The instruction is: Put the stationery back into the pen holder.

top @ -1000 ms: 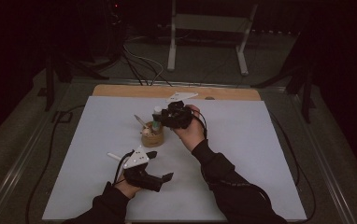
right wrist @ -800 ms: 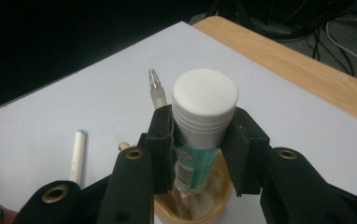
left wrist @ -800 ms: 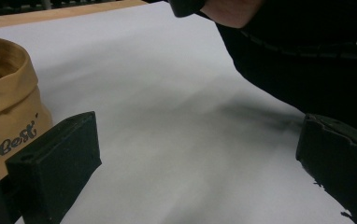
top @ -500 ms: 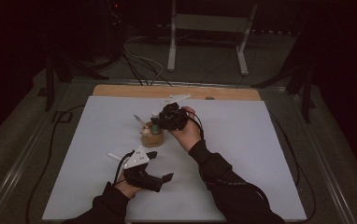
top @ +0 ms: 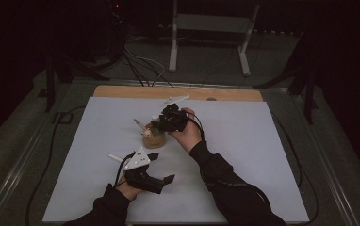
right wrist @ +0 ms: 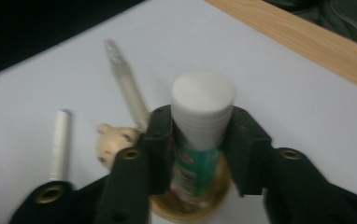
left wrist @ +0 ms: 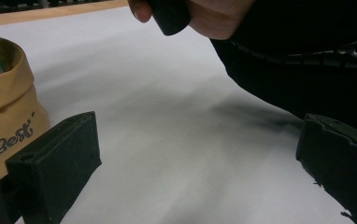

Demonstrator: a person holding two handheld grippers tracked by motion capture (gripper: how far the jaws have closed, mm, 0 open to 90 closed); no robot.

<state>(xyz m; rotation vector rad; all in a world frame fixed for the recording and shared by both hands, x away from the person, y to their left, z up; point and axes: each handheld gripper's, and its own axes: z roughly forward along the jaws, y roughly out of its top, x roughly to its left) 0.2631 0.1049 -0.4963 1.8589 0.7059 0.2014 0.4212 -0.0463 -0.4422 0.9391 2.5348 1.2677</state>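
Note:
A tan paper cup stands mid-mat; it is also at the left edge of the left gripper view, with dark lettering on it. A tube with a white cap and green label stands upright in the cup. My right gripper hangs over the cup, its jaws on either side of the tube. They have just been opening and no longer press on it. My left gripper rests open on the mat nearer the person, with nothing between its jaws.
A clear pen leans out of the cup beside a small bear figure. A white stick lies on the white mat. A wooden strip borders the far edge. Cables and a metal stand lie beyond.
The right gripper has edged slightly left and down over the cup. The left gripper has stayed put.

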